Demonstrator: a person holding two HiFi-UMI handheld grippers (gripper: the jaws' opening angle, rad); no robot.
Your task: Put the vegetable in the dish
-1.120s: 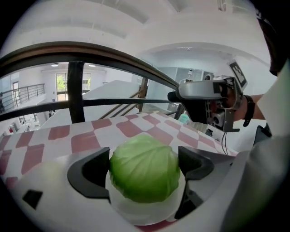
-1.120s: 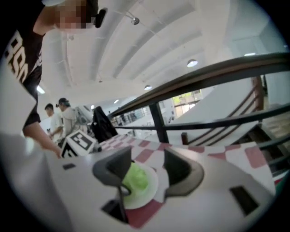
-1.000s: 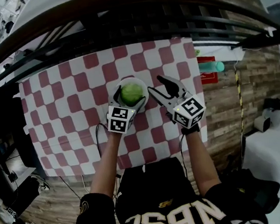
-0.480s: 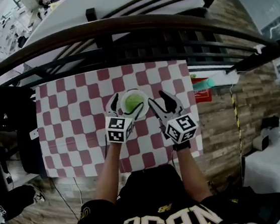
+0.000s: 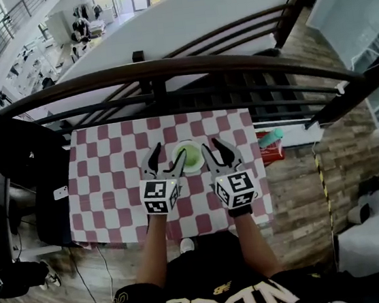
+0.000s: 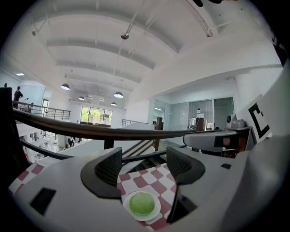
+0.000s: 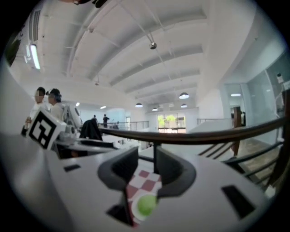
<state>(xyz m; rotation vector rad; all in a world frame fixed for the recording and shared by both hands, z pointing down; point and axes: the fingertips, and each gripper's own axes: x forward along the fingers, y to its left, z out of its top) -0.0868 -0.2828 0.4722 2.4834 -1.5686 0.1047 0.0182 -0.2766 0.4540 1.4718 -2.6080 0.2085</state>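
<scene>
A round green vegetable (image 5: 190,155) lies in the small white dish (image 5: 199,169) on the red-and-white checked table (image 5: 109,171). Both grippers are held high above the table, pointing almost level. In the head view my left gripper (image 5: 166,160) overlaps the dish's left side and my right gripper (image 5: 218,152) its right side. The left gripper view shows the vegetable (image 6: 142,203) in the dish (image 6: 156,213) far below the jaws. In the right gripper view the vegetable (image 7: 145,205) appears low between the jaws, also far off. Both pairs of jaws have just been closing, with nothing between them.
A dark wooden railing (image 5: 166,71) curves beyond the table's far edge. A red box with a teal bottle (image 5: 270,139) sits on a ledge right of the table. A black coat (image 5: 21,151) hangs over a chair at the left.
Both grippers have risen well above the table and the view has pulled back, so table and dish look smaller. Both pairs of jaws stand narrower. The vegetable stays in the dish.
</scene>
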